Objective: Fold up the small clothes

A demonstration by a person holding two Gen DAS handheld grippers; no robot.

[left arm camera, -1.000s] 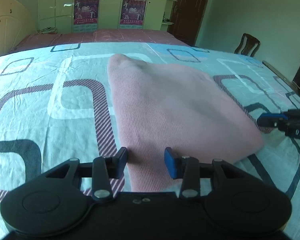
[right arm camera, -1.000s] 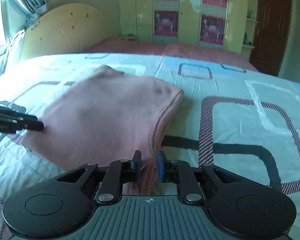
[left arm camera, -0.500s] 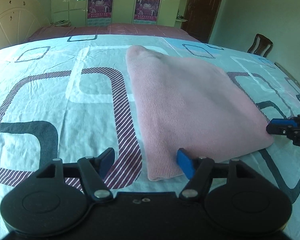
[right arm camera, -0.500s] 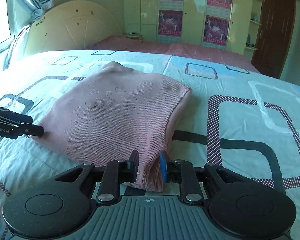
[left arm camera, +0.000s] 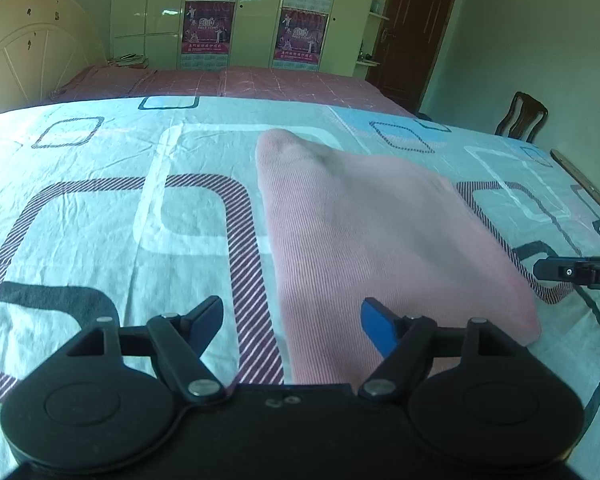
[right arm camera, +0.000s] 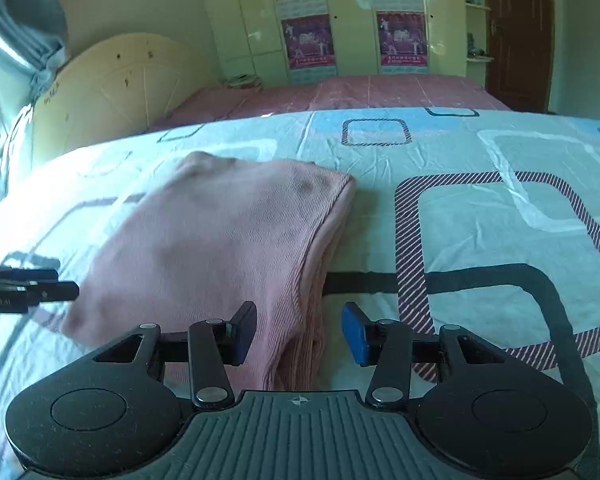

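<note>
A pink knit garment (left arm camera: 380, 240) lies folded into a rough rectangle on the patterned bedsheet (left arm camera: 100, 220); it also shows in the right wrist view (right arm camera: 220, 248). My left gripper (left arm camera: 292, 320) is open, its jaws wide apart over the garment's near left corner. My right gripper (right arm camera: 300, 328) is open, its jaws straddling the garment's near right corner with its stacked layers. Each gripper's tip shows at the edge of the other's view, the right one (left arm camera: 572, 272) and the left one (right arm camera: 28, 290).
A cream headboard (right arm camera: 112, 92) stands at the far left. A second bed with a maroon cover (left arm camera: 228, 80) lies behind. Wardrobes with posters (left arm camera: 256, 12), a dark door (left arm camera: 416, 28) and a wooden chair (left arm camera: 522, 116) stand beyond.
Both grippers have opened and let go of the garment. It now lies flat on the sheet, and both grippers have drawn back a little.
</note>
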